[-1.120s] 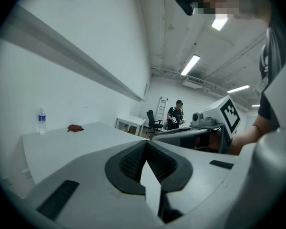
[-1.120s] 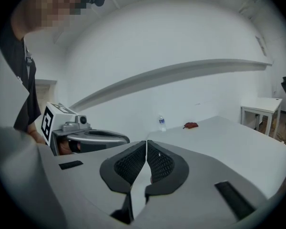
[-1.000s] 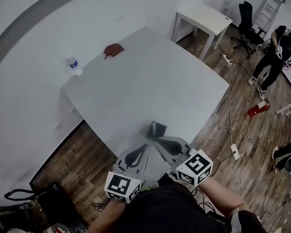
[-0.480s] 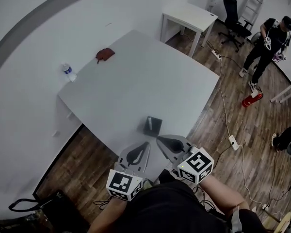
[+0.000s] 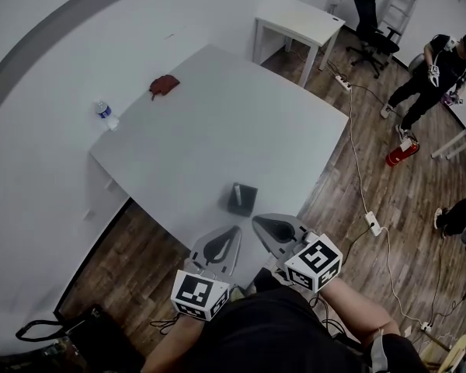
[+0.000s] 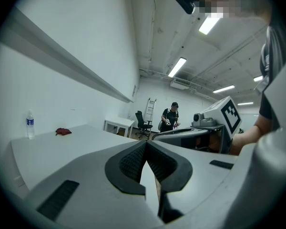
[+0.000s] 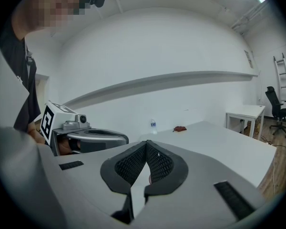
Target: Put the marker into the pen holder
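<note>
A dark square pen holder [image 5: 241, 199] stands on the white table [image 5: 217, 138], close to its near edge. A slim pale thing sticks up inside it; I cannot tell whether that is the marker. My left gripper [image 5: 234, 231] and right gripper [image 5: 256, 223] hover side by side just short of the holder, over the table edge. Both are shut, with nothing between their jaws. In the left gripper view the left gripper [image 6: 146, 145] has its pads meeting at the tips. The right gripper [image 7: 146, 144] shows the same in its own view. Neither gripper view shows the holder.
A water bottle [image 5: 102, 113] and a red cloth [image 5: 163, 85] sit at the table's far left. Beyond are a small white table [image 5: 299, 20], an office chair [image 5: 370, 14] and a standing person [image 5: 435, 68]. A red fire extinguisher [image 5: 400, 152] and a power strip [image 5: 370, 224] lie on the wooden floor.
The head view has shifted, so the table and holder sit a little further up and left. Both grippers stay shut near the holder. The person in the background has stepped a little.
</note>
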A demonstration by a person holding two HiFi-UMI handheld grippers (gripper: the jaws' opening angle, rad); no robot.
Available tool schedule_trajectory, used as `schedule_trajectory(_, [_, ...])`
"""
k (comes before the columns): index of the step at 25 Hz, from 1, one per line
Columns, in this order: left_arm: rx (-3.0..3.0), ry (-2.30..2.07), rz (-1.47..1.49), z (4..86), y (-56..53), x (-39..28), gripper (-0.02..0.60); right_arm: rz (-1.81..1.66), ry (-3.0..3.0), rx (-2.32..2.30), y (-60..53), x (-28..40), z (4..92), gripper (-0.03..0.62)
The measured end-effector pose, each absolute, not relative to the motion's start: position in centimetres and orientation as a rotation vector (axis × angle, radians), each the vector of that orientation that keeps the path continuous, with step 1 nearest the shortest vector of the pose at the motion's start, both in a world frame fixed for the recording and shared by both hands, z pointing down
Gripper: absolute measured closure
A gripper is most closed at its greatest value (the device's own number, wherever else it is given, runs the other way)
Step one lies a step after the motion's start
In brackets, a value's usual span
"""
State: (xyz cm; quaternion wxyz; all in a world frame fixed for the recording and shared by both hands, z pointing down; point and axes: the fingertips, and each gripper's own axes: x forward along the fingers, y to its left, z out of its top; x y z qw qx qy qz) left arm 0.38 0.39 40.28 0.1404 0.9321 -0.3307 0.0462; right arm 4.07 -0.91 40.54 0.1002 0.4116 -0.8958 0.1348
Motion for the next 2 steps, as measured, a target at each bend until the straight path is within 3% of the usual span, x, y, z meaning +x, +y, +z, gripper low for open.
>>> schedule_trajectory(2, [2.69,-0.955,0.136,40.54,0.2,0.48,0.577,0.401,-2.644,1.213,-1.18,4.21,40.88,0.579])
